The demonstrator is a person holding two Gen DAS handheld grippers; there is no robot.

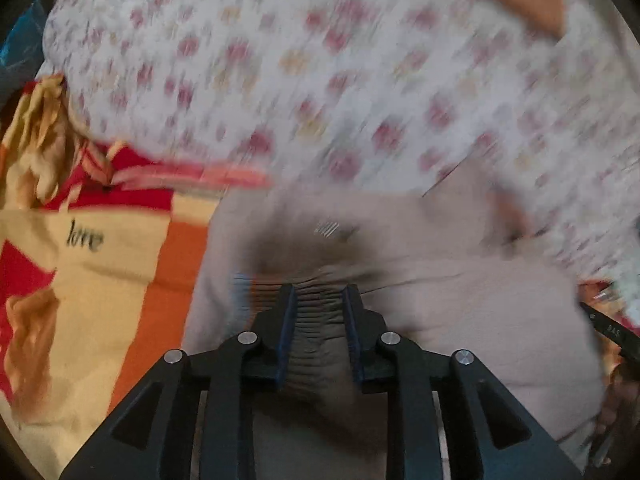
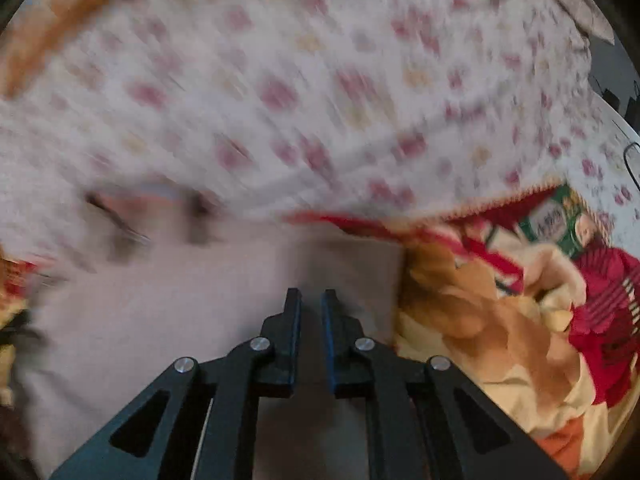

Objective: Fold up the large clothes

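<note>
A beige garment (image 1: 460, 300) with a gathered elastic waistband lies on the bed. My left gripper (image 1: 319, 292) is shut on the bunched waistband, which fills the gap between its fingers. In the right wrist view the same beige garment (image 2: 180, 312) spreads flat under my right gripper (image 2: 311, 296). Its fingers stand close together over the cloth, and whether they pinch any cloth I cannot tell. Both views are motion-blurred.
A white floral bedsheet (image 1: 320, 80) covers the far side in both views (image 2: 320, 100). A red, orange and cream blanket (image 1: 80, 280) printed "love" lies left; it shows crumpled at the right in the right wrist view (image 2: 500, 320). A green box (image 2: 556, 220) lies beyond.
</note>
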